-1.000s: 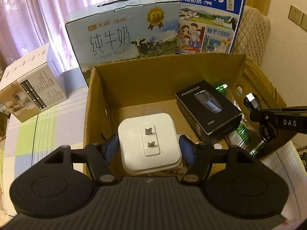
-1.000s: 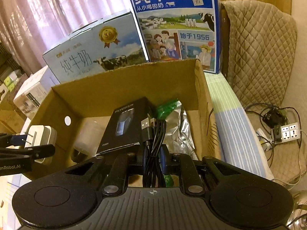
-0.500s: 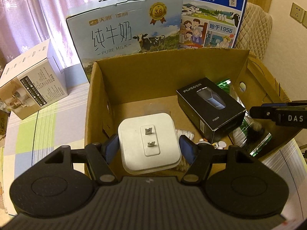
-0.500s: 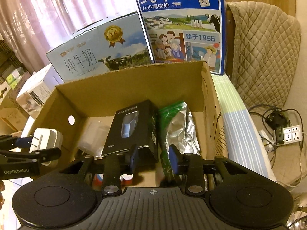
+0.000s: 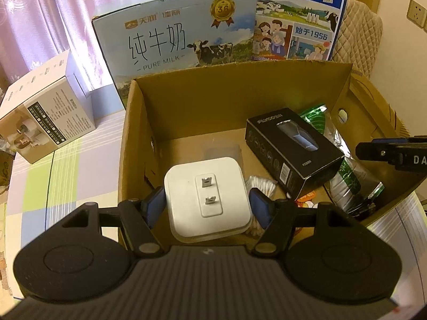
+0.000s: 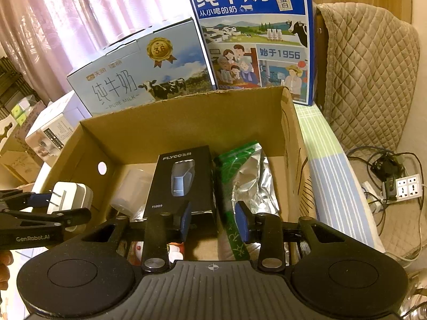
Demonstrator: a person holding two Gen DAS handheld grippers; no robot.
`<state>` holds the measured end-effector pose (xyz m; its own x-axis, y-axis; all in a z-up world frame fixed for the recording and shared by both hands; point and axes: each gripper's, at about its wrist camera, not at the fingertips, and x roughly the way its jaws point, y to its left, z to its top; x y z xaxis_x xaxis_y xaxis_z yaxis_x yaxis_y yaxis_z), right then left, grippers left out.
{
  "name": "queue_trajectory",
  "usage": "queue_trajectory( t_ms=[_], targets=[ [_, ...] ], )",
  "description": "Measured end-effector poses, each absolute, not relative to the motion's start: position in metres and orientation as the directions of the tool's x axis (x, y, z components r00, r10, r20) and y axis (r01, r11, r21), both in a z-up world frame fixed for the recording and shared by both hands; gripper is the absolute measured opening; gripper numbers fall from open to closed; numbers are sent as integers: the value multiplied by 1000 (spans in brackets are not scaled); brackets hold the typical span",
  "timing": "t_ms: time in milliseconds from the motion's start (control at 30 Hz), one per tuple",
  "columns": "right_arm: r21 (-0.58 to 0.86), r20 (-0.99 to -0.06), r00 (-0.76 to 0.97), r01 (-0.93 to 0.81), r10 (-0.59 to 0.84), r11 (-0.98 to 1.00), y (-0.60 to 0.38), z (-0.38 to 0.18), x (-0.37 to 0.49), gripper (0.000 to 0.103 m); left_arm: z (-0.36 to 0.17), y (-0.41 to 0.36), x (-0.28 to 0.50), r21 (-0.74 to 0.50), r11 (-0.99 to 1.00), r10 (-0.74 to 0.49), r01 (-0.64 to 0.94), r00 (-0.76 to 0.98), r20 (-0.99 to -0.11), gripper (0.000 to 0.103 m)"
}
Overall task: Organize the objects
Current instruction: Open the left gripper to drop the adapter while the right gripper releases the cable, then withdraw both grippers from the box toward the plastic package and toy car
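My left gripper point(image 5: 206, 204) is shut on a white plug adapter point(image 5: 206, 200), prongs facing the camera, held above the near left part of an open cardboard box point(image 5: 240, 88). The adapter also shows in the right wrist view point(image 6: 70, 196). My right gripper point(image 6: 213, 220) is open and empty above the box's near right part. Inside the box point(image 6: 181, 117) lie a black FLYCO shaver box point(image 6: 181, 181), a green and silver foil bag point(image 6: 248, 176) and a clear plastic cup point(image 6: 133, 186). The black cable is hidden.
Two milk cartons point(image 5: 176, 37) point(image 6: 253, 32) stand behind the box. A white appliance box point(image 5: 45, 112) sits at the left on the striped cloth. A quilted chair point(image 6: 368, 80) and a floor power strip point(image 6: 408, 186) are at the right.
My right gripper opened and let go of the black USB cable, which dropped out of sight into the box. My left gripper kept hold of the adapter and barely moved.
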<state>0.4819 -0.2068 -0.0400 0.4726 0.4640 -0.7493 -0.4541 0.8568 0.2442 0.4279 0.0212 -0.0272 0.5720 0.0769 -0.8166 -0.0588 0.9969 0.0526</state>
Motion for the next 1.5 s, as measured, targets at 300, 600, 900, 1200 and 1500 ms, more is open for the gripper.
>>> queue_trajectory(
  t_ms=[300, 600, 900, 1200, 1500],
  targets=[
    [244, -750, 471, -455, 464, 856, -207, -40, 482, 34, -31, 25, 429, 52, 996, 85, -76, 554, -828, 74],
    [214, -741, 480, -496, 471, 842, -200, -32, 471, 69, -20, 23, 427, 56, 996, 89, -75, 572, -815, 81],
    [187, -734, 499, -504, 461, 843, -202, -22, 454, 72, -8, 16, 414, 42, 997, 72, -64, 589, -805, 84],
    [217, -704, 520, -490, 483, 845, -213, -6, 426, 73, 17, 14, 384, 14, 998, 51, -64, 633, -773, 85],
    [258, -687, 510, -495, 517, 830, -221, 10, 392, 74, 36, 15, 342, -3, 997, 50, -80, 647, -761, 85]
  ],
)
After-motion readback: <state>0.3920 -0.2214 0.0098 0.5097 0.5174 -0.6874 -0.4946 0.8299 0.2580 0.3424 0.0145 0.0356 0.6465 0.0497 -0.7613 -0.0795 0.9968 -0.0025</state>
